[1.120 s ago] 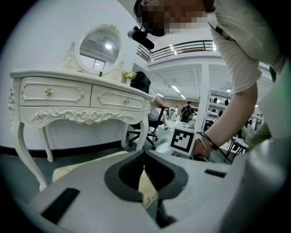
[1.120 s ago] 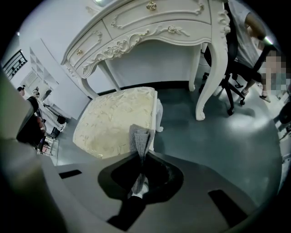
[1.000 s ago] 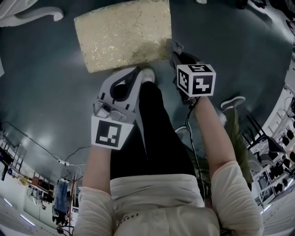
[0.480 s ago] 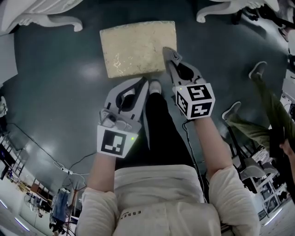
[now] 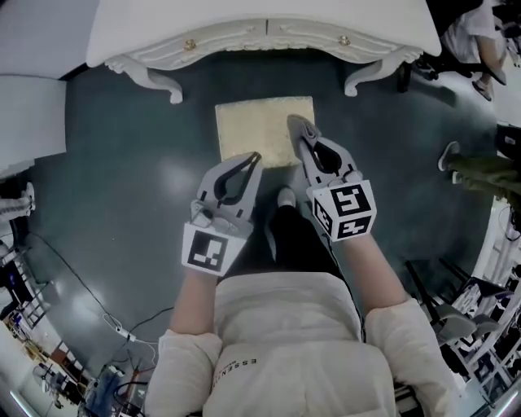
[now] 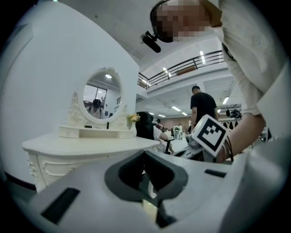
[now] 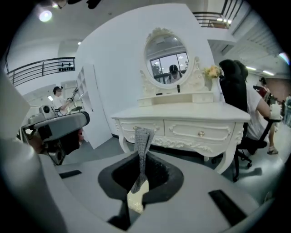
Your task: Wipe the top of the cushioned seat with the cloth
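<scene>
Head view: cloth (image 7: 142, 145) pinched in my right gripper (image 5: 295, 124), seat (image 5: 252, 134) not yet wiped.
The seat stands on the floor under both grippers; my left gripper (image 5: 254, 156) is closed and empty. Next, I reckon, I lower the cloth onto the cushion. Compared with a second ago, the seat looks farther off and a white counter (image 5: 260, 32) has appeared.

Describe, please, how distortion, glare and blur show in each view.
Head view: fisheye bows the dressing table; pale glare lies on the glossy floor. Left gripper view: dark rounded corners, the body of the left gripper soft near the lens. Right gripper view: a ceiling light flares; the cloth is sharp.
</scene>
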`<state>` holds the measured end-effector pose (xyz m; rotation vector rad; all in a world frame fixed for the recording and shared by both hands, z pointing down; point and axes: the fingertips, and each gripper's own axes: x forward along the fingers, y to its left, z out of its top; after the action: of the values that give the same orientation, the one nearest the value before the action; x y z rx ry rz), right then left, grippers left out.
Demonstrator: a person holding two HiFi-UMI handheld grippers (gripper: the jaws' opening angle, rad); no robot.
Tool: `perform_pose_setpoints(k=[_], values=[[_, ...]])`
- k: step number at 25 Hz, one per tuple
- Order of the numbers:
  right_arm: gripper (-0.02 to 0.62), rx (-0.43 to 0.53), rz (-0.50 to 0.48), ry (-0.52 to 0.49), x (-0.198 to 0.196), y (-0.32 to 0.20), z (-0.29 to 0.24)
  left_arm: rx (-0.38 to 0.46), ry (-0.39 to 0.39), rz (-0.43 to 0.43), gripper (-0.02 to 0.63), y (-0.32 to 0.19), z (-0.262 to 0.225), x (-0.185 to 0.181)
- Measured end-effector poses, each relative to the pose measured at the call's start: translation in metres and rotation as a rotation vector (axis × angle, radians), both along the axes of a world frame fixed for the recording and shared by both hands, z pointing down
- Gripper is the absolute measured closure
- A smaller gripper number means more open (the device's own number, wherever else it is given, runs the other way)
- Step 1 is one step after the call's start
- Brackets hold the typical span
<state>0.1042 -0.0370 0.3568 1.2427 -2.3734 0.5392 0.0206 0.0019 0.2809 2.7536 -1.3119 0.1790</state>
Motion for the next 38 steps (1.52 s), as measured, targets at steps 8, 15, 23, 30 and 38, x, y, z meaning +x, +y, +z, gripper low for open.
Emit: perform_pose_setpoints(k=[8,15,23,30,38], values=[[0.568,0.172,-0.033,-0.012,-0.01,0.001,-0.127,0.102,-0.016,-0.061,0.603,0.003,-0.104,-0.029],[0.568,0.335,-0.046,-0.058,-0.017,0.001,-0.216,0.191,-0.076,-0.065,0.603,-0.002,-0.172,-0.045],[0.568,0.473,-0.06,-0.092,-0.027,0.001,-0.283,0.269,-0.069,-0.111,0.603,-0.013,-0.23,-0.06],[0.568,0.531,-0.073,-0.1,-0.032,0.012,-0.304,0.284,-0.082,-0.119,0.603,-0.004,-0.247,-0.067],[0.568,0.532,-0.058,-0.107,-0.029,0.022,-0.299,0.277,-0.09,-0.095,0.603,0.01,-0.24,-0.058]])
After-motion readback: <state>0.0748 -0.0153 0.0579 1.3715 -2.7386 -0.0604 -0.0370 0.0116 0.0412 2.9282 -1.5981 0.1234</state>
